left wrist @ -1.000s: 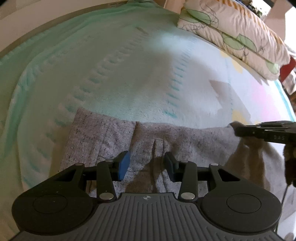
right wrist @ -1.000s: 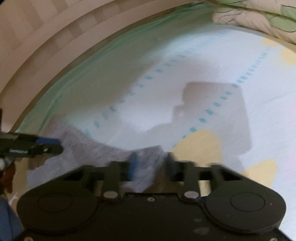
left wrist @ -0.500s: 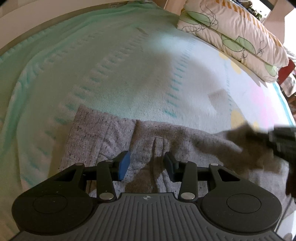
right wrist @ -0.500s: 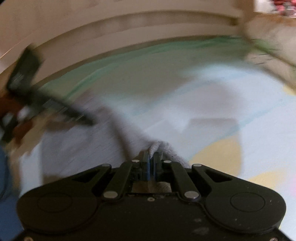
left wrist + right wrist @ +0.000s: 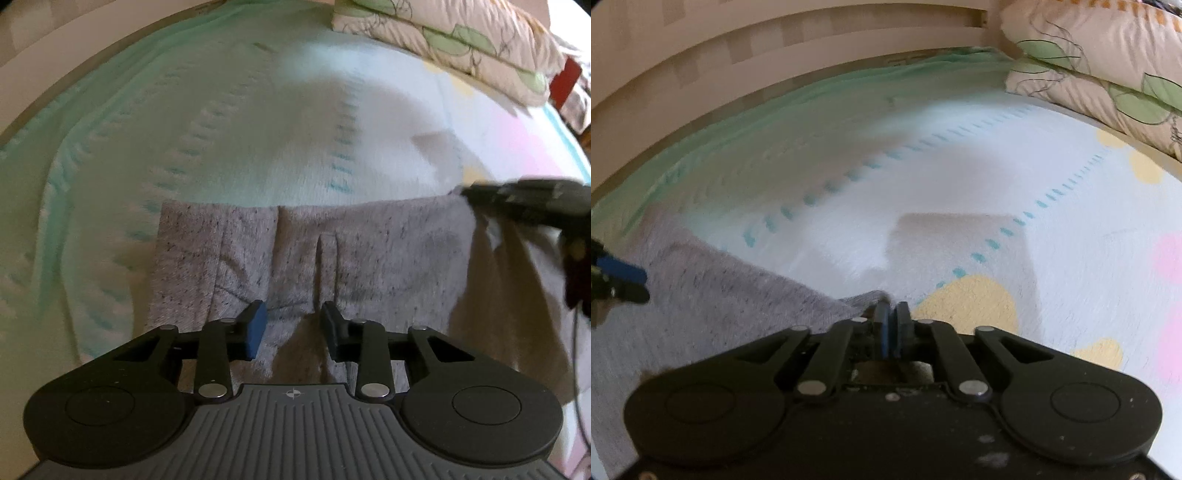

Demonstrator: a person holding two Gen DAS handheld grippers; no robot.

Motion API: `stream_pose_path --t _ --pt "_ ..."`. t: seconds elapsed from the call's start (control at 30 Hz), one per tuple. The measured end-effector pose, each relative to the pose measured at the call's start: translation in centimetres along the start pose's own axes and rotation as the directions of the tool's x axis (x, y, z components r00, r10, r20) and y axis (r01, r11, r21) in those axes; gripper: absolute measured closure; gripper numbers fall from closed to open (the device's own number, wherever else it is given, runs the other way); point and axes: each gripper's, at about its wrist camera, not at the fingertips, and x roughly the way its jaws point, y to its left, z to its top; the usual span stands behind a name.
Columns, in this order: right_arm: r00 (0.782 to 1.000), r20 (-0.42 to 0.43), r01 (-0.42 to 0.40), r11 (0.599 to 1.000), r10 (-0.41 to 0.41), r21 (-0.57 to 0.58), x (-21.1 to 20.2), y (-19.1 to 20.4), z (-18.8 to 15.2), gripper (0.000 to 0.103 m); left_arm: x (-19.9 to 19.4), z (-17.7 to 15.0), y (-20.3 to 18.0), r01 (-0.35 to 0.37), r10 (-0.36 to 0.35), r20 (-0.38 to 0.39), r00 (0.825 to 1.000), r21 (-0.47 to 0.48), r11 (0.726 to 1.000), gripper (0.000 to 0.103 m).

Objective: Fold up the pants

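Grey speckled pants (image 5: 369,251) lie on the bed with the waistband along the far edge. My left gripper (image 5: 291,328) is open and hovers just over the middle of the pants, with cloth under the gap between its fingers. My right gripper (image 5: 892,321) is shut on the right corner of the pants (image 5: 720,295) and lifts it, so the cloth drapes down from it. The right gripper also shows at the right edge of the left wrist view (image 5: 524,199), and the left gripper's blue pad shows at the left edge of the right wrist view (image 5: 620,273).
A pastel blanket (image 5: 258,110) in green, white, yellow and pink covers the bed. Leaf-print pillows (image 5: 461,40) are stacked at the far right, also seen in the right wrist view (image 5: 1108,66). A wooden bed frame (image 5: 775,48) runs along the far side.
My right gripper closed on the corner of the pants and raised it, pulling the waistband taut. My left gripper stayed open over the middle.
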Motion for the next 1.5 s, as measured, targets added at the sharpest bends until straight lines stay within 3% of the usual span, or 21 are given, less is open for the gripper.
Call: stream_pose_path --t 0.13,0.23,0.33,0.53,0.57,0.67,0.87,1.0,1.07,1.17,1.23,1.3,1.4,1.5 --pt "0.996 0.081 -0.029 0.999 0.025 0.046 -4.8 -2.8 -0.2 0.069 -0.4 0.0 -0.1 -0.023 0.024 -0.028 0.999 0.023 0.999 0.069" --pt "0.997 0.034 -0.076 0.996 0.074 0.046 -7.8 -5.6 -1.3 0.062 -0.9 0.6 0.0 -0.030 0.031 -0.050 0.998 0.015 0.999 0.070" --pt "0.994 -0.033 -0.103 0.995 0.104 0.012 -9.9 -7.7 -3.4 0.060 -2.2 2.1 -0.7 -0.042 0.041 -0.017 0.999 -0.026 0.999 0.071" --pt "0.989 -0.079 -0.124 0.992 0.124 -0.005 -10.6 -9.6 -6.3 0.060 -3.0 5.5 -7.1 0.117 -0.116 0.046 0.992 -0.021 0.993 0.069" --pt "0.988 -0.081 -0.131 0.991 0.129 -0.011 -10.6 -9.5 -6.4 0.063 -2.7 6.0 -8.5 0.136 -0.136 0.048 0.990 -0.001 0.991 0.069" --pt "0.983 -0.109 -0.156 0.984 0.146 -0.084 -10.2 -8.5 -6.8 0.098 -1.5 7.1 -12.6 0.184 -0.186 0.057 0.981 0.031 0.982 0.062" --pt "0.972 -0.163 -0.203 0.952 0.168 -0.228 -11.3 -6.1 -8.2 0.098 1.9 8.3 -18.4 0.282 -0.282 0.056 0.958 0.012 0.959 0.054" --pt "0.964 -0.200 -0.223 0.943 0.175 -0.247 -10.5 -5.8 -8.7 0.098 4.8 8.6 -21.1 0.278 -0.278 0.017 0.960 0.023 0.960 0.047" --pt "0.960 -0.215 -0.232 0.940 0.180 -0.251 -10.1 -5.7 -8.7 0.098 5.9 8.1 -21.7 0.234 -0.233 -0.020 0.972 0.042 0.971 0.047" --pt "0.958 -0.207 -0.247 0.942 0.201 -0.228 -10.3 -6.3 -8.3 0.093 7.5 6.6 -21.0 0.162 -0.158 -0.055 0.986 0.067 0.985 0.048" --pt "0.965 -0.154 -0.237 0.957 0.213 -0.166 -11.0 -7.3 -8.0 0.084 7.3 5.8 -20.1 0.183 -0.182 -0.027 0.983 0.066 0.981 0.048" --pt "0.974 -0.093 -0.215 0.974 0.208 -0.076 -11.1 -9.1 -7.3 0.068 7.0 5.6 -19.6 0.186 -0.185 -0.024 0.982 0.054 0.981 0.048" --pt "0.988 -0.046 -0.144 0.989 0.145 0.026 -10.5 -11.6 -6.7 0.066 6.9 5.4 -19.2 0.193 -0.192 -0.023 0.981 0.057 0.980 0.048" --pt "0.991 -0.061 -0.113 0.991 0.118 0.076 -9.5 -13.1 -6.9 0.065 6.6 5.1 -19.2 0.197 -0.197 -0.014 0.980 0.060 0.979 0.048"
